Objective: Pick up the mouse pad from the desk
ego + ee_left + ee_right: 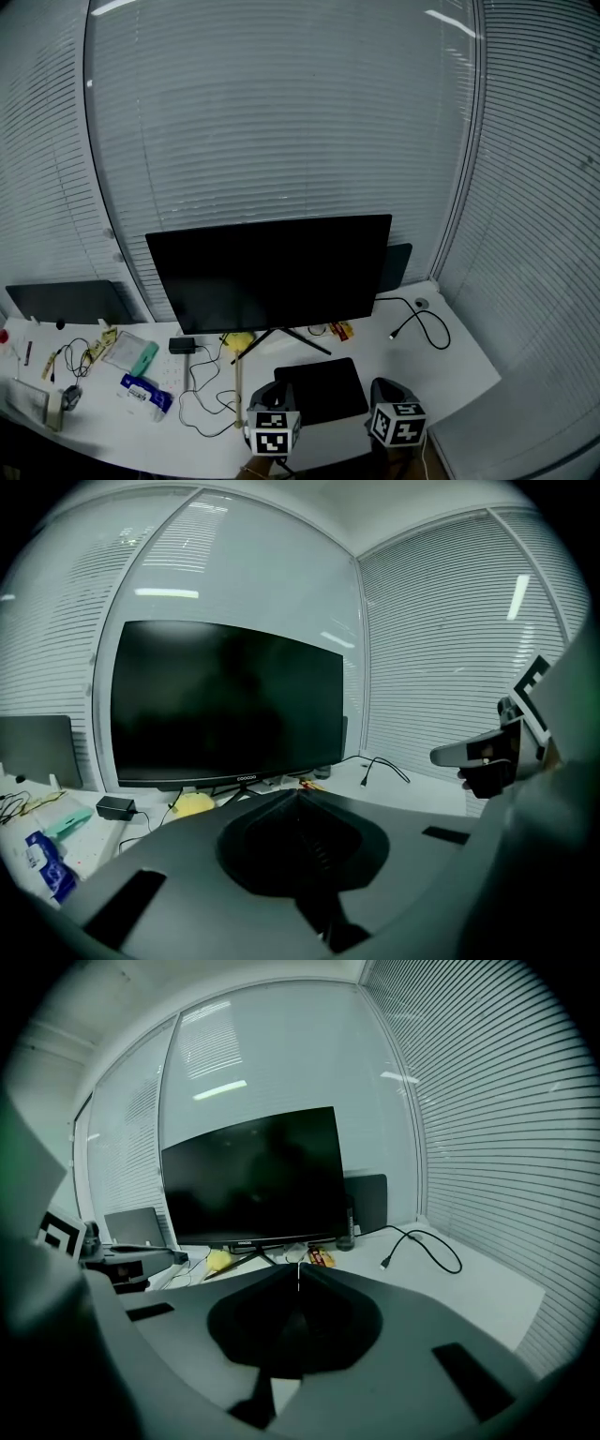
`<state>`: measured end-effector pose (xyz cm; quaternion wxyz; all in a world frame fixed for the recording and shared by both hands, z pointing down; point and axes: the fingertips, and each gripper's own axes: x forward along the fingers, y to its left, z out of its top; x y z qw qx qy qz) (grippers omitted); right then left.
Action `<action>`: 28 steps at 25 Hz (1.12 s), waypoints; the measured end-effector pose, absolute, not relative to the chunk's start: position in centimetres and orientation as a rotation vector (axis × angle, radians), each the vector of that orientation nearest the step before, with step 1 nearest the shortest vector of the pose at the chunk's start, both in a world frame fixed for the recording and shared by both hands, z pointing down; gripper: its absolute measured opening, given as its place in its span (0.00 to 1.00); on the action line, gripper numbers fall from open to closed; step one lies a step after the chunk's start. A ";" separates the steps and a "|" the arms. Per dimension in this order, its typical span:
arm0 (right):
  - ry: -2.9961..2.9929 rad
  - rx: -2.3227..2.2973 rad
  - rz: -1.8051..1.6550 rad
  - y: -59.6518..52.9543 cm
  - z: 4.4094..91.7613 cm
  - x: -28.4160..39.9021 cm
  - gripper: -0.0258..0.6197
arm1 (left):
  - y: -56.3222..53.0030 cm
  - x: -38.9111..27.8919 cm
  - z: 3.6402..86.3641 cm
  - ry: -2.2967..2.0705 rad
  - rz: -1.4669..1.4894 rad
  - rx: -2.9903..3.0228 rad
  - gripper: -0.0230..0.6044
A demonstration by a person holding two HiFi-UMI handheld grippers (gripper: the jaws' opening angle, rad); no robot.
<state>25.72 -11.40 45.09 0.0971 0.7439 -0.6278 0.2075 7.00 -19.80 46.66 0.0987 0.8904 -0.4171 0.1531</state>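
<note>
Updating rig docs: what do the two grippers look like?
The left gripper and right gripper match: dark grey moulded bodies, each carrying a cube with black-and-white square markers. The fingers are broad, smooth grey shells tapering to a point around a dark recess.

**A glazed corner, dimly lit**

A white desk (464, 361) is set into the corner. Behind the desk and along its right side, the windows (281, 122) are covered by closed horizontal blinds (539, 206). Strip lights (450, 19) are reflected high above the desk.
</note>
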 end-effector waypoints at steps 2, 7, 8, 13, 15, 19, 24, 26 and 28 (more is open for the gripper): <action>-1.863 2.190 0.632 -12.0 45.6 26.0 0.09 | -20.3 7.1 46.9 -1.249 0.464 2.627 0.06; -1.872 2.136 0.701 -13.0 47.4 26.8 0.09 | -20.6 7.2 48.6 -1.285 0.523 2.568 0.06; -1.876 2.120 0.714 -13.2 47.9 27.0 0.09 | -20.6 7.2 49.0 -1.291 0.537 2.552 0.06; -1.947 2.018 0.727 -16.2 48.2 27.8 0.09 | -21.7 7.5 49.0 -1.376 0.541 2.465 0.06; -1.995 1.969 0.705 -17.8 47.7 28.1 0.09 | -21.9 7.7 48.2 -1.422 0.531 2.442 0.06; -2.072 1.901 0.668 -20.6 47.0 28.3 0.09 | -22.8 7.9 47.7 -1.504 0.520 2.397 0.06; -2.097 1.810 0.694 -21.2 48.4 27.6 0.09 | -22.6 7.5 48.6 -1.543 0.529 2.333 0.06; -2.092 1.797 0.700 -21.5 49.0 27.4 0.09 | -22.7 7.3 49.1 -1.548 0.530 2.320 0.06; -2.081 1.793 0.710 -21.6 49.6 27.0 0.09 | -22.8 6.8 49.7 -1.553 0.535 2.305 0.06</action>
